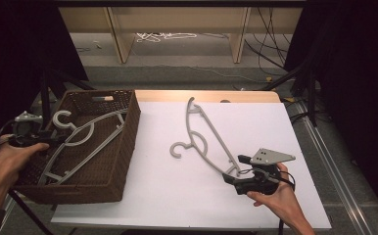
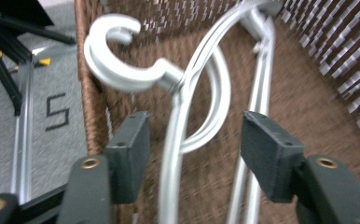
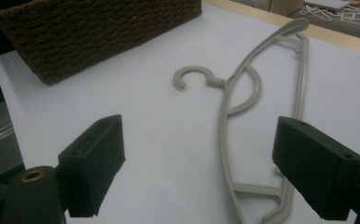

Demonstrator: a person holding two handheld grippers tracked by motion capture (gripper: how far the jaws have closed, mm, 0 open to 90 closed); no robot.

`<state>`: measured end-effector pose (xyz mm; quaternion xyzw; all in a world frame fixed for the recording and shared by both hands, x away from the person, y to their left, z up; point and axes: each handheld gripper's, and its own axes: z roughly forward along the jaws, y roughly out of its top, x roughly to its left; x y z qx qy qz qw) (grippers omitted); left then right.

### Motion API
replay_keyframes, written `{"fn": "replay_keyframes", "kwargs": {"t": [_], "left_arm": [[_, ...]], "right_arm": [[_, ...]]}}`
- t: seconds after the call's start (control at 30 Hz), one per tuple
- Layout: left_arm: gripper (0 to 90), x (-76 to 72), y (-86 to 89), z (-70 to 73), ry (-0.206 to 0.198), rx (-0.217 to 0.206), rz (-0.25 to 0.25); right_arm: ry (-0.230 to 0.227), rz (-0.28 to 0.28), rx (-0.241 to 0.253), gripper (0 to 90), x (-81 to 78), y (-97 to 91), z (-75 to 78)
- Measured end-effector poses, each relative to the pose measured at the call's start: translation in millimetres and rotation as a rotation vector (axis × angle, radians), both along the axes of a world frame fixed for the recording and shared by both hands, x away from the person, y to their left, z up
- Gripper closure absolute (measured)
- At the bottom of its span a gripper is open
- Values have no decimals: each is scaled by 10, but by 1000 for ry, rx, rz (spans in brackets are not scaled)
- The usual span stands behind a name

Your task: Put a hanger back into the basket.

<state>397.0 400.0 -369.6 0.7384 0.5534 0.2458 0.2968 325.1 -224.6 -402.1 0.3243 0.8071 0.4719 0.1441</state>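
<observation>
Left tool (image 2: 194, 158) at basket (image 1: 123, 147) edge, jaws apart around a grey hanger (image 2: 178, 121) lying inside, not pressing it. Second hanger (image 1: 204, 139) flat on white tabletop (image 1: 167, 196). Right tool (image 3: 197, 172) jaws apart at its lower end.

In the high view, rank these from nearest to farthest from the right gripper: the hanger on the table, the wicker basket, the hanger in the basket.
1. Hanger on the table: its lower end lies just left of the right gripper.
2. Wicker basket: at the table's left edge.
3. Hanger in the basket: inside it, by the left gripper.
</observation>
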Motion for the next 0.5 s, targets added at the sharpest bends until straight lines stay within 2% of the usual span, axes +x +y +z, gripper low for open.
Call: {"fn": "replay_keyframes", "kwargs": {"t": [0.07, 0.13, 0.17, 0.23, 0.33, 0.4, 0.5], "left_arm": [[379, -72, -66, 61, -36, -18, -10], [335, -139, -149, 105, -76, -58, -12], [318, -165, -209, 117, -105, -99, -4], [281, -222, -301, 156, -139, -148, -8], [232, -284, -452, 200, -156, -216, -44], [219, -327, -563, 236, -174, -246, -76], [193, -413, -742, 302, -215, -298, -107]], "right_arm": [[-2, 1, -3, 178, 1, 3, -11], [-11, -3, 3, 178, 4, 13, -26], [-5, -2, 2, 178, 2, 14, -23], [-12, -4, 8, 178, 3, 21, -25], [-16, -10, 15, 175, 2, 22, -25], [-17, -11, 16, 175, 1, 23, -29], [-14, -14, 16, 175, -2, 29, -38]]}}
